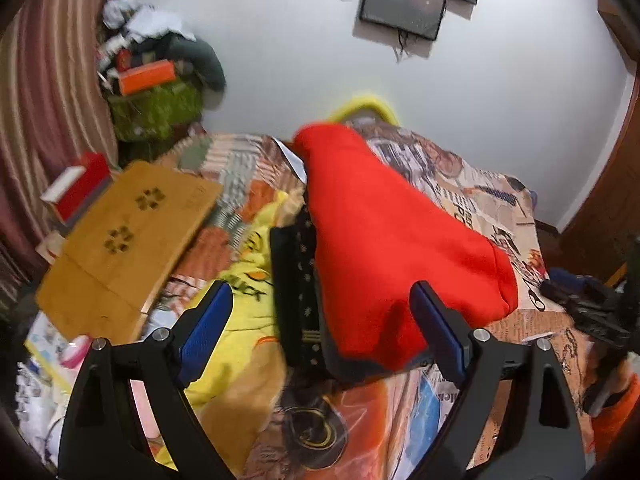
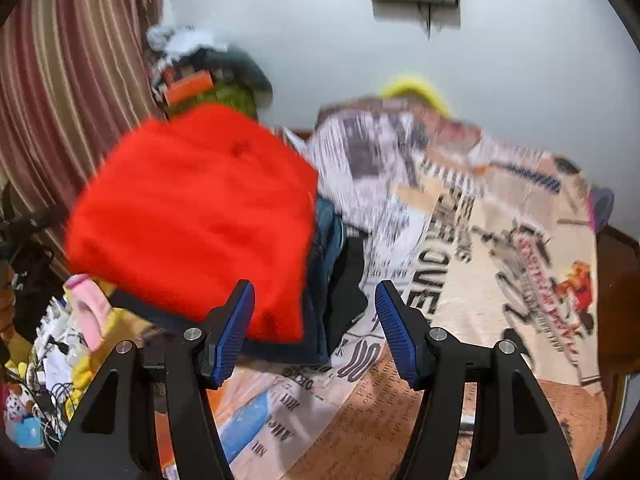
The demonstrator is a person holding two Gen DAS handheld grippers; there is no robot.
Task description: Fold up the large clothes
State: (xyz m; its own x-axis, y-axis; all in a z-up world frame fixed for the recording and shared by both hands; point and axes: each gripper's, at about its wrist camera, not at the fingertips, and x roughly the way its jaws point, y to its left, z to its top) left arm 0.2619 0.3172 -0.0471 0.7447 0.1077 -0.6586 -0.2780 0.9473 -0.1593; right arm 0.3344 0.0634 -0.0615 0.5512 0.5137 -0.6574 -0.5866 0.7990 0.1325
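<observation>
A folded red garment point(image 1: 384, 240) lies on top of a stack of dark folded clothes point(image 1: 300, 292) on a bed with a newspaper-print sheet point(image 2: 500, 248). My left gripper point(image 1: 320, 286) is open and wide, its blue pads point(image 1: 208, 328) on either side of the stack's near end without pressing on it. In the right wrist view the red garment point(image 2: 192, 216) sits to the left, over blue and black folded clothes point(image 2: 332, 280). My right gripper point(image 2: 315, 284) is open, with the stack's near corner in front of its jaws and nothing gripped.
A wooden lap table point(image 1: 128, 236) and a red box point(image 1: 76, 188) lie on the bed's left. A yellow garment point(image 1: 240, 292) lies beside the stack. Clutter point(image 1: 156, 80) fills the corner by a striped curtain point(image 1: 36, 100). A screen point(image 1: 404, 8) hangs on the wall.
</observation>
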